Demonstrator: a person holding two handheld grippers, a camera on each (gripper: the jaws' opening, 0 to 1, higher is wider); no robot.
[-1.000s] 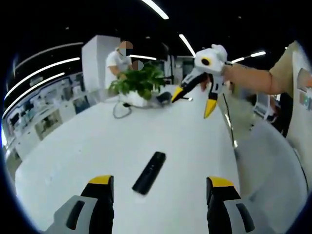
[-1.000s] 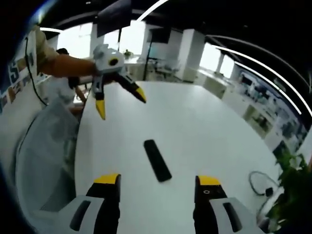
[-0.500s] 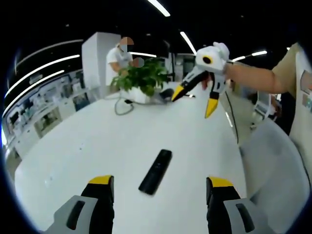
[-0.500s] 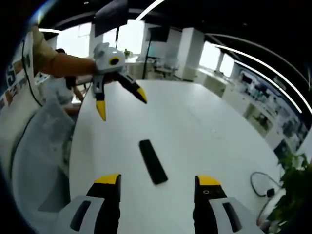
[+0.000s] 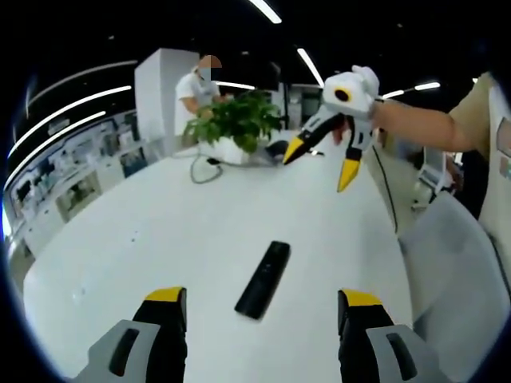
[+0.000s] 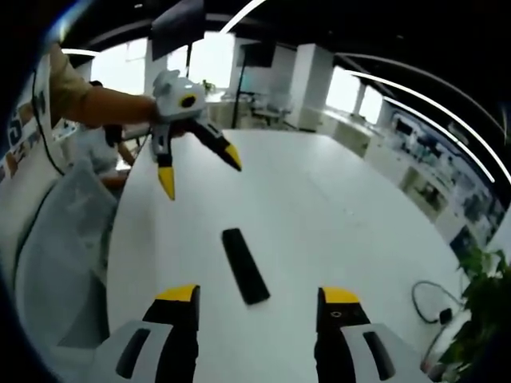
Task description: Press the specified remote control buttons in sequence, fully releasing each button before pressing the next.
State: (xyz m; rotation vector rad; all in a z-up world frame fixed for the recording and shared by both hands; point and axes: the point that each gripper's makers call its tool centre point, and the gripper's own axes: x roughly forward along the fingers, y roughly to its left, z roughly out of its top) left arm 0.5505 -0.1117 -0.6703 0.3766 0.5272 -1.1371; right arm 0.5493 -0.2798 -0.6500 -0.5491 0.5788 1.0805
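A slim black remote control lies flat on the white table, a little ahead of my left gripper, whose yellow-tipped jaws stand wide apart and hold nothing. The right gripper hangs in the air above the table's far side, jaws spread and empty. In the right gripper view the remote lies just ahead of my right gripper, which is open. The left gripper is held high over the table's far left, open, by a person's arm.
A potted green plant and a looped cable sit at the table's far end, with a person standing behind. A grey chair stands by the table's right edge. The plant and cable also show at the right.
Both views have shifted a little; the remote now sits slightly further right in the left gripper view and slightly further left in the right gripper view. Both grippers stay open and high.
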